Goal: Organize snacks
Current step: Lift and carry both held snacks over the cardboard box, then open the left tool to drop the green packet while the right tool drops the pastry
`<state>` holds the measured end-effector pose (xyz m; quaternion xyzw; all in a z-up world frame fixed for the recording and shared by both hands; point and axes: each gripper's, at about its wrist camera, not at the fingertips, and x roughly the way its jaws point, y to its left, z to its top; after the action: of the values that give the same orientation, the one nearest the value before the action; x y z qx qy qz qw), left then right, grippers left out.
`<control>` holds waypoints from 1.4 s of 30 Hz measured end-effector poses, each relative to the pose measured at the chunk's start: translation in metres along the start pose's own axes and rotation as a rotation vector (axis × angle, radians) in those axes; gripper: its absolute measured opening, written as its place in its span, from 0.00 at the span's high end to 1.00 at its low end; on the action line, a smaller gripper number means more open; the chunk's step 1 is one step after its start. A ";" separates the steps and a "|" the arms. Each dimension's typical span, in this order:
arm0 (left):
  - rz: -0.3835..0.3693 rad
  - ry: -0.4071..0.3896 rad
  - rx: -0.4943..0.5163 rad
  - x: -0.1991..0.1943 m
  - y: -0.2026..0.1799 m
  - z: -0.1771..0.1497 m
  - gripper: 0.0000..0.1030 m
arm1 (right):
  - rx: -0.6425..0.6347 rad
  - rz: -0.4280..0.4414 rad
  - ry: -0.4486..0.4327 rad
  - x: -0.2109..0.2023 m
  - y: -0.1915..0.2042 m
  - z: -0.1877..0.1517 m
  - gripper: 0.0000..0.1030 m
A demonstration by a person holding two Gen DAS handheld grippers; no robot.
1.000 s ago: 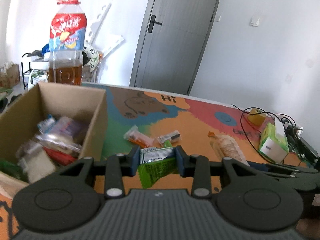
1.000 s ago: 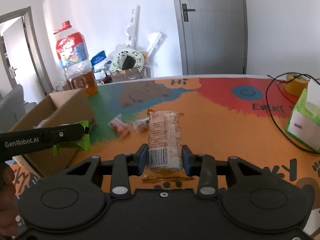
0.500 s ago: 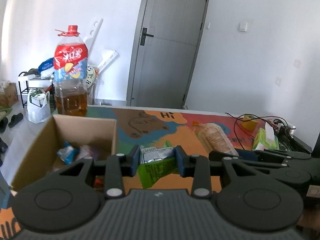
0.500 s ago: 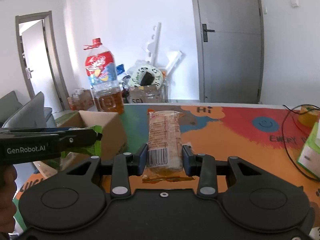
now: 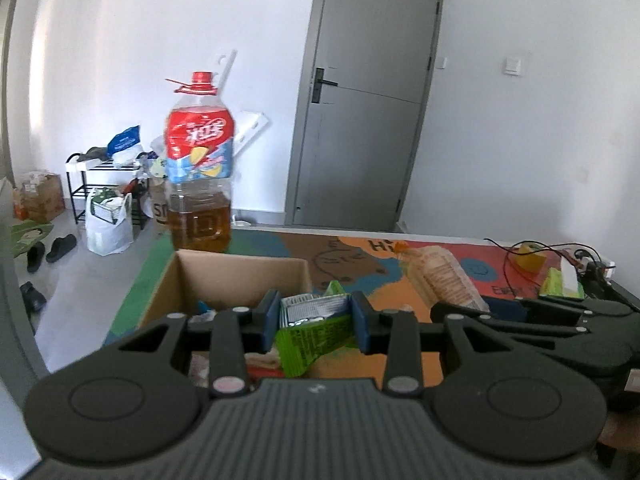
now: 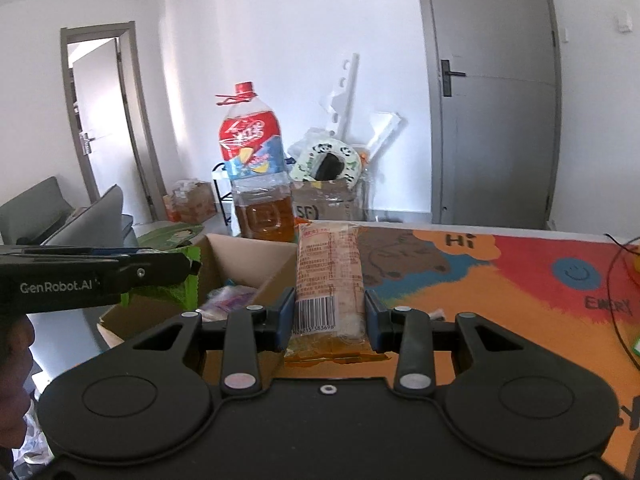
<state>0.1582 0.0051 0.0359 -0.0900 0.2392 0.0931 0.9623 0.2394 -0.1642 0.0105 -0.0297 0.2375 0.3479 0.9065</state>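
Box [image 5: 240, 276]: wrapped snacks inside | left hand-held gripper [image 5: 316, 322] pinches green packet [image 5: 316, 332]; marked "GenRobot.AI" | right hand-held gripper [image 6: 330, 316] pinches barcoded pastry [image 6: 329, 276] | bench [image 6: 500, 280]: "Hi"

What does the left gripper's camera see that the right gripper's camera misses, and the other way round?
Only the left view shows the shoe rack, the slippers on the floor and the green tissue box. Only the right view shows the open doorway, the grey sofa and the barcode on the long wrapped snack. Both show the cardboard box, the big tea bottle, the grey door, the green packet and the colourful table mat.
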 end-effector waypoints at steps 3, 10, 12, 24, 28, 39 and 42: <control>0.014 0.005 -0.008 -0.001 0.011 0.000 0.64 | -0.006 0.014 -0.003 0.002 0.009 0.002 0.64; 0.045 0.011 -0.033 -0.001 0.040 -0.001 0.64 | -0.017 0.033 0.001 0.014 0.028 0.008 0.64; 0.055 0.017 -0.044 0.000 0.051 -0.001 0.64 | -0.019 0.040 0.001 0.018 0.034 0.010 0.64; 0.071 0.076 -0.119 0.029 0.092 -0.009 0.64 | -0.049 0.063 0.043 0.049 0.063 0.015 0.64; 0.061 0.090 -0.122 0.038 0.094 -0.011 0.64 | -0.051 0.060 0.057 0.059 0.067 0.015 0.64; 0.029 0.106 -0.157 0.043 0.111 -0.007 0.42 | -0.066 0.077 0.101 0.089 0.087 0.017 0.64; 0.052 0.079 -0.157 0.035 0.117 -0.003 0.36 | -0.067 0.086 0.107 0.093 0.093 0.018 0.64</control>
<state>0.1614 0.1219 0.0011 -0.1624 0.2711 0.1328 0.9394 0.2470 -0.0322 -0.0055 -0.0685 0.2747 0.3922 0.8752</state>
